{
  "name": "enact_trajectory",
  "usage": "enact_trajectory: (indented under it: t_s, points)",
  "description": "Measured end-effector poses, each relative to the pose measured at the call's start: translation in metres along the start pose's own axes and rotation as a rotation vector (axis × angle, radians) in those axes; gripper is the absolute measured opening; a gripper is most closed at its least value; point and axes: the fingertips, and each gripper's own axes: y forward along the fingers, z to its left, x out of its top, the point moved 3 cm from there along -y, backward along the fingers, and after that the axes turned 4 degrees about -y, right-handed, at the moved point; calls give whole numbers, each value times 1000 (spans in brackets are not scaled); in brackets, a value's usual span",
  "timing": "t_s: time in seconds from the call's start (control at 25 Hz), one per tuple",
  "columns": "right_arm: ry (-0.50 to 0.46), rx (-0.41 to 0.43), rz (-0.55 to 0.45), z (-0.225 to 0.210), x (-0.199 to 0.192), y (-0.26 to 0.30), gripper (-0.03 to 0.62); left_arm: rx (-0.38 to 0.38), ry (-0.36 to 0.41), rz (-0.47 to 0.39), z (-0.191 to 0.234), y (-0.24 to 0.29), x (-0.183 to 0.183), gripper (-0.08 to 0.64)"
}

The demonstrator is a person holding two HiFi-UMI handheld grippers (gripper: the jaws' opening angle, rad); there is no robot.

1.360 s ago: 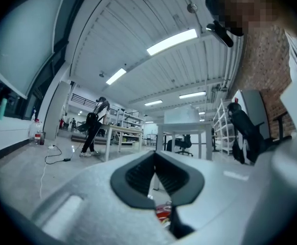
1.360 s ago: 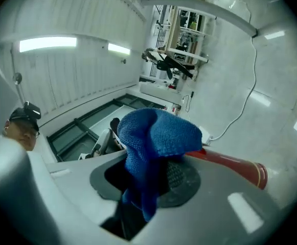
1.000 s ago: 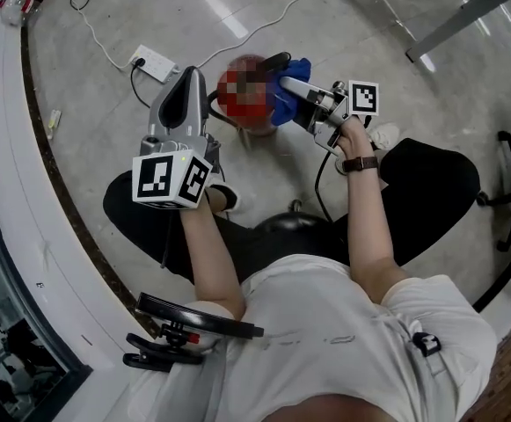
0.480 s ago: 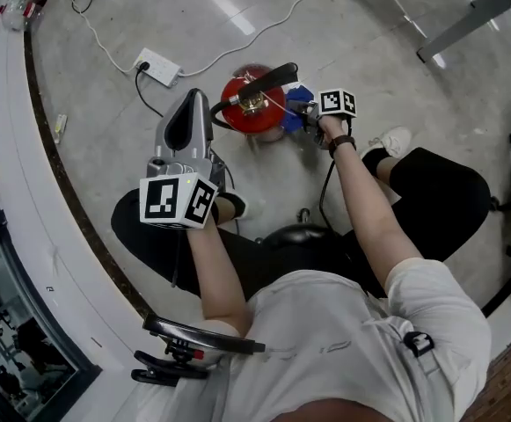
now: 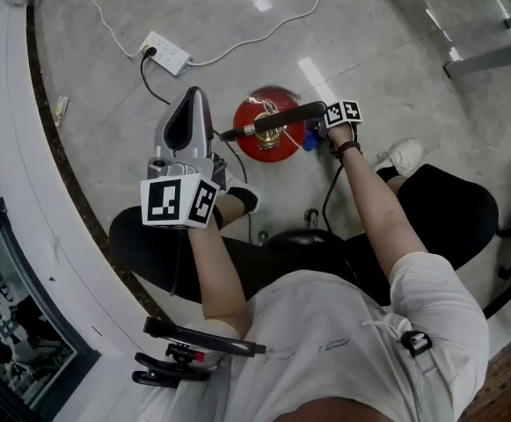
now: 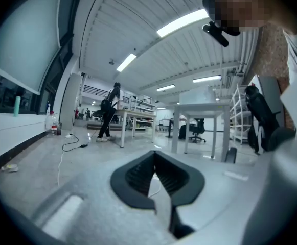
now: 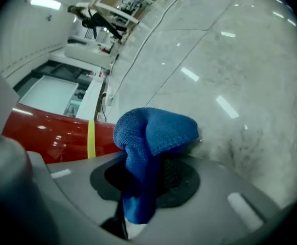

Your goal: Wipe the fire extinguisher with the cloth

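While the cloth sat up by the handle a second ago, the head view now shows only a sliver of blue cloth (image 5: 307, 140) low on the right flank of the red fire extinguisher (image 5: 264, 134), which stands on the floor (image 5: 396, 51). The right gripper (image 5: 324, 123) has dropped beside it. The left gripper (image 5: 193, 97) hangs apart on the extinguisher's left, much as before.

Left gripper view: the left gripper (image 6: 156, 160) has its jaws pressed together at the tips – nothing between them.

Right gripper view: the right gripper (image 7: 140, 175) pinches the cloth (image 7: 156, 131), bunched just beside the extinguisher's red wall (image 7: 51, 131).
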Motion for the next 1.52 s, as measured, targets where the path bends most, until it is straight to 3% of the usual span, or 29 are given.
enact_trajectory:
  t_s: [0.08,0.12,0.24,0.32,0.44,0.56,0.64,0.76,0.88,1.0,1.16,1.28,1.44,1.52]
  points:
    - [-63,25,57,16,12,-9,109,14,-9,-13,7,5,5,-2]
    - [-86,91,50,32,26,-21,109,21,-13,-25,10,7,9,-2]
    - [-53,484,-21,122,79,-84,110,32,-22,-72,15,9,29,-2]
    - [-66,698,-7,195,106,-141,110,39,-32,-101,18,7,41,-2]
    - [-246,899,60,284,129,-215,110,43,-40,-131,19,10,51,-2]
    - [-462,1009,151,345,124,-252,110,38,-47,-143,18,12,54,-2]
    - [-565,984,247,366,109,-247,110,34,-47,-142,17,12,54,-2]
    - [-616,872,384,370,79,-217,110,37,-44,-129,17,10,51,-2]
    - [-565,869,338,355,80,-207,109,42,-40,-126,18,6,50,-2]
    - [-468,766,283,310,97,-195,109,55,-41,-124,22,1,48,-2]
    - [-449,495,413,210,87,-115,109,81,-44,-102,29,-4,39,-2]
    - [-319,320,403,126,73,-37,101,89,-47,-80,33,-4,31,-2]
    - [-48,238,250,52,66,15,109,93,-51,-65,35,-5,25,-2]
    - [11,166,183,27,62,29,109,98,-54,-65,38,-6,25,-2]
